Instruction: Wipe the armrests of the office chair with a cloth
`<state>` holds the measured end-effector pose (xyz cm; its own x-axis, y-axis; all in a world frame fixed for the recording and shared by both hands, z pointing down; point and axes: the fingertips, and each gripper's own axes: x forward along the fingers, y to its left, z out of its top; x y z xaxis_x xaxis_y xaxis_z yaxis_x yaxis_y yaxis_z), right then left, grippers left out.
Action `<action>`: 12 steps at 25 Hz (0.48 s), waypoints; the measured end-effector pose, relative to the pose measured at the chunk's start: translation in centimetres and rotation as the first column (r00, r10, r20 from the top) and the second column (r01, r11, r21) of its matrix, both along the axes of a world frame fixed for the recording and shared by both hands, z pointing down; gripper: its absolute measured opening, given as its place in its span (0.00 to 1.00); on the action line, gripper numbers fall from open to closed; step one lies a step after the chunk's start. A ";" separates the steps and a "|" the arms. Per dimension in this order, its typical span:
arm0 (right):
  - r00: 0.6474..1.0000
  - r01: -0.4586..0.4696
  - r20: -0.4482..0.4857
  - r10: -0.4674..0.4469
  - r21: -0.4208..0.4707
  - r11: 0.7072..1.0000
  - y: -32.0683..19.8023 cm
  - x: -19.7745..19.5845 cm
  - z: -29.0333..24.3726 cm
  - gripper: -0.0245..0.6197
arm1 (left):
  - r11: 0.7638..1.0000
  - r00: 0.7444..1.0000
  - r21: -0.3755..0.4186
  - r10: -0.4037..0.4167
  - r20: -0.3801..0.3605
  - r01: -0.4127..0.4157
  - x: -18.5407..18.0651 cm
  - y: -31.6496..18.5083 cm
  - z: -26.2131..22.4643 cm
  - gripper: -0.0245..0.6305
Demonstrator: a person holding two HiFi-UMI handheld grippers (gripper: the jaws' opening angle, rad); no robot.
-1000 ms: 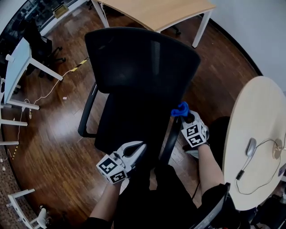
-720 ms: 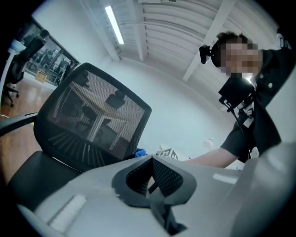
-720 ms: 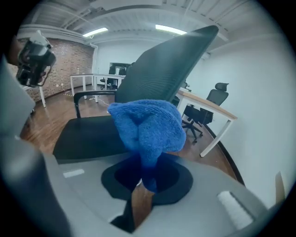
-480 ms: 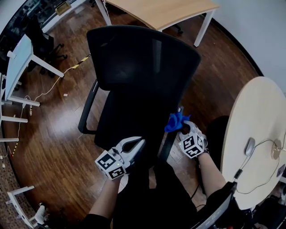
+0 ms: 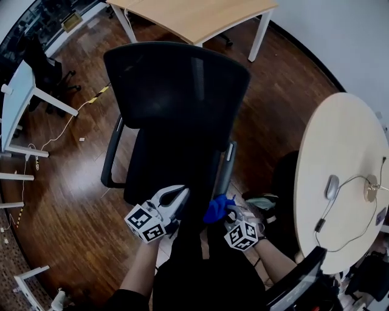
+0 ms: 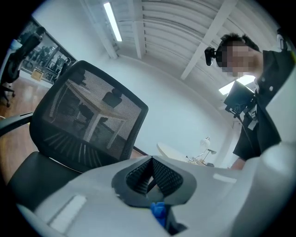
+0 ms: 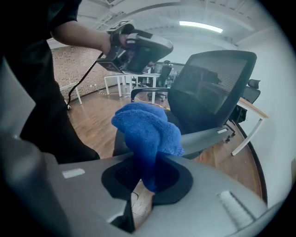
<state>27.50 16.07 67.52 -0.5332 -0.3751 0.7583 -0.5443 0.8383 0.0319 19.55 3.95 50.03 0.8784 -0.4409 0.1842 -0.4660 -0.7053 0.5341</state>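
The black mesh office chair (image 5: pixel 176 97) faces away from me, with its left armrest (image 5: pixel 111 155) and right armrest (image 5: pixel 225 165) both bare. A bunched blue cloth (image 5: pixel 217 209) is clamped in my right gripper (image 5: pixel 226 212), just off the near end of the right armrest and clear of it. The right gripper view shows the cloth (image 7: pixel 145 127) standing up from the right gripper (image 7: pixel 148 178), with the armrest (image 7: pixel 208 136) beyond. My left gripper (image 5: pixel 180 194) hovers behind the seat; in the left gripper view the left gripper (image 6: pixel 151 162) is shut with nothing between its jaws.
A round light table (image 5: pixel 340 182) with a mouse and cable stands close on the right. A wooden desk (image 5: pixel 194 18) lies beyond the chair, and white desks (image 5: pixel 18 91) stand at far left. The floor is dark wood.
My right gripper has drawn the cloth back along the right armrest toward me, from its far part to off its near end. The left gripper has barely moved.
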 end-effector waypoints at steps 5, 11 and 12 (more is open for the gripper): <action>0.987 0.159 -0.027 -0.161 -0.074 0.984 3.9 -1.4 -0.8 0.11 | 0.999 0.999 0.028 -0.034 0.019 0.033 -0.7 -0.3 -0.8 0.03; 0.975 0.187 0.129 -0.181 -0.037 0.982 0.3 -4.9 -7.3 0.11 | 0.982 0.985 0.073 -0.175 0.000 0.174 -5.3 -0.7 -3.8 0.03; 0.974 0.172 0.151 -0.168 -0.012 0.985 -1.4 -5.7 -8.2 0.11 | 0.977 0.980 0.075 -0.199 -0.004 0.198 -6.5 -0.8 -3.8 0.03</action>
